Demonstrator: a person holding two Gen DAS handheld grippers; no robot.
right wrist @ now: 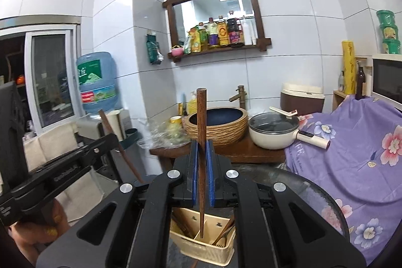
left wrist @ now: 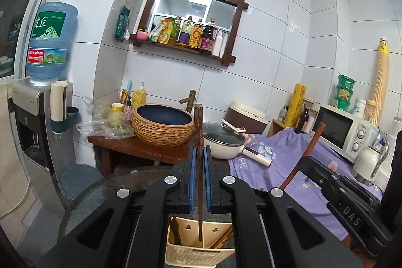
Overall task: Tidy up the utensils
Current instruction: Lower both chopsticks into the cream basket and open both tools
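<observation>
In the left wrist view, the left gripper (left wrist: 200,177) pinches a dark wooden chopstick (left wrist: 198,142) between its blue pads (left wrist: 192,180), which press on it from both sides; the stick stands almost upright, its thick end high against the striped basin (left wrist: 162,126) behind and its thin tip hanging over a cream utensil holder (left wrist: 198,246) that stands below on a dark round table (left wrist: 105,190). More wooden utensils lean in the holder's compartments. At the right edge the other gripper (left wrist: 326,173) shows side-on with a second chopstick (left wrist: 305,155) tilted in it. In the right wrist view, the right gripper (right wrist: 202,175) likewise clamps its chopstick (right wrist: 201,137) between blue pads (right wrist: 210,175), nearly vertical, the tip inside or just above the holder's (right wrist: 201,243) middle compartment; which, I cannot tell. The left gripper (right wrist: 100,147) appears on the left with its stick (right wrist: 120,145) slanting, a hand (right wrist: 37,230) beneath it. A white pot (right wrist: 272,133) sits beside the basin (right wrist: 218,127).
</observation>
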